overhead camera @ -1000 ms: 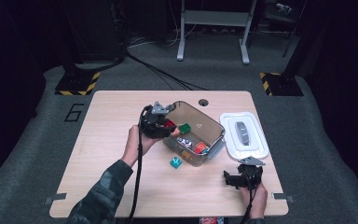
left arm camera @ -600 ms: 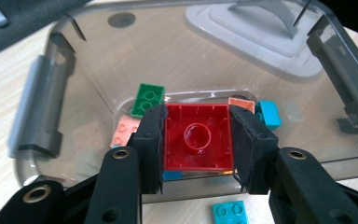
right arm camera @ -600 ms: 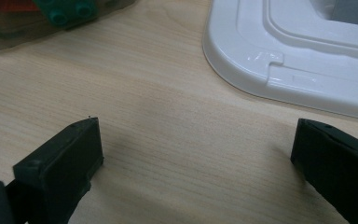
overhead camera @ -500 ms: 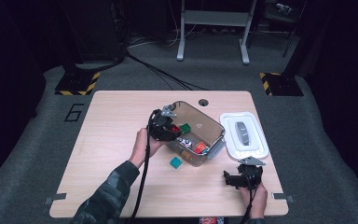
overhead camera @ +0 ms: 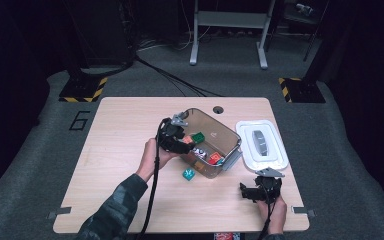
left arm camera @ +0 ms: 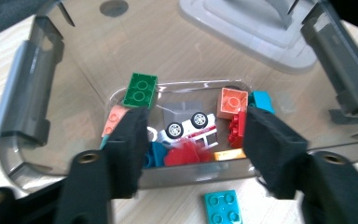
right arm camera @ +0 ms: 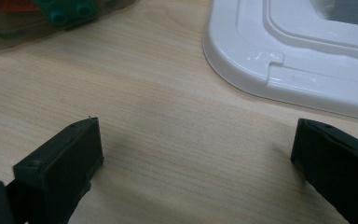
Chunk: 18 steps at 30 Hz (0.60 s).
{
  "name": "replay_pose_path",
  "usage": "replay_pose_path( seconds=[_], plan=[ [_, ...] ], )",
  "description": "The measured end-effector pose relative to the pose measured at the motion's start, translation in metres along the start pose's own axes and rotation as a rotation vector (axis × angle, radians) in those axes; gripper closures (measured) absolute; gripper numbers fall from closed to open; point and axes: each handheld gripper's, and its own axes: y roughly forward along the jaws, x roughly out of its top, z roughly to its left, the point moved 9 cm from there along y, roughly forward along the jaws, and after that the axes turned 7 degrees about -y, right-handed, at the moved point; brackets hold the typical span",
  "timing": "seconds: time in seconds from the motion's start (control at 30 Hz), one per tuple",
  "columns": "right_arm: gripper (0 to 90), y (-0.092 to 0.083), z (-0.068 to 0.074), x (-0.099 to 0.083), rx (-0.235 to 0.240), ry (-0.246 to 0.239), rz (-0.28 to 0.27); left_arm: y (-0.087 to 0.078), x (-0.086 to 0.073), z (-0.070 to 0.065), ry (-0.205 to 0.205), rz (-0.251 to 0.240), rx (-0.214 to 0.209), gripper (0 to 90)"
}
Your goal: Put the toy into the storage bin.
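Note:
My left gripper point(overhead camera: 179, 142) hangs over the left end of a clear plastic box point(overhead camera: 223, 128). Its jaws have just been opening and now stand apart point(left arm camera: 196, 127). A blurred red piece point(left arm camera: 186, 152) lies loose between them, touching neither pad. In the box point(left arm camera: 28, 93) are a green brick point(left arm camera: 141, 90), a white toy car point(left arm camera: 191, 128), an orange brick point(left arm camera: 231, 102) and several more bricks. A teal brick point(left arm camera: 220, 207) lies on the table just outside the box point(overhead camera: 188, 174). My right gripper point(overhead camera: 245, 192) rests near the front right, open and empty point(right arm camera: 196, 140).
The box's white lid point(overhead camera: 262, 145) lies flat to the right of the box, just ahead of the right gripper point(right arm camera: 298, 60). A cable hole point(overhead camera: 218, 109) sits at the table's far edge. Bare wood stretches left of the box.
The left hand has shifted a little to the right, further over the box's left end. The right hand has kept still.

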Motion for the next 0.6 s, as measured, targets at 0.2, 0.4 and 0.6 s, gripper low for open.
replay_pose_path(
  seconds=[0.2,0.4,0.6],
  plan=[
    [1.4,0.000,0.000,0.000,0.000,0.000,0.000,-0.018,-0.007,-0.006,0.031,-0.036,0.018,25.0],
    [1.5,0.000,0.000,0.000,0.000,0.000,0.000,-0.029,-0.018,-0.010,0.045,-0.050,0.029,20.1],
    [1.7,0.000,0.000,0.000,-0.001,-0.001,0.000,-0.031,-0.041,-0.012,0.041,-0.050,0.049,14.2]
  ],
)
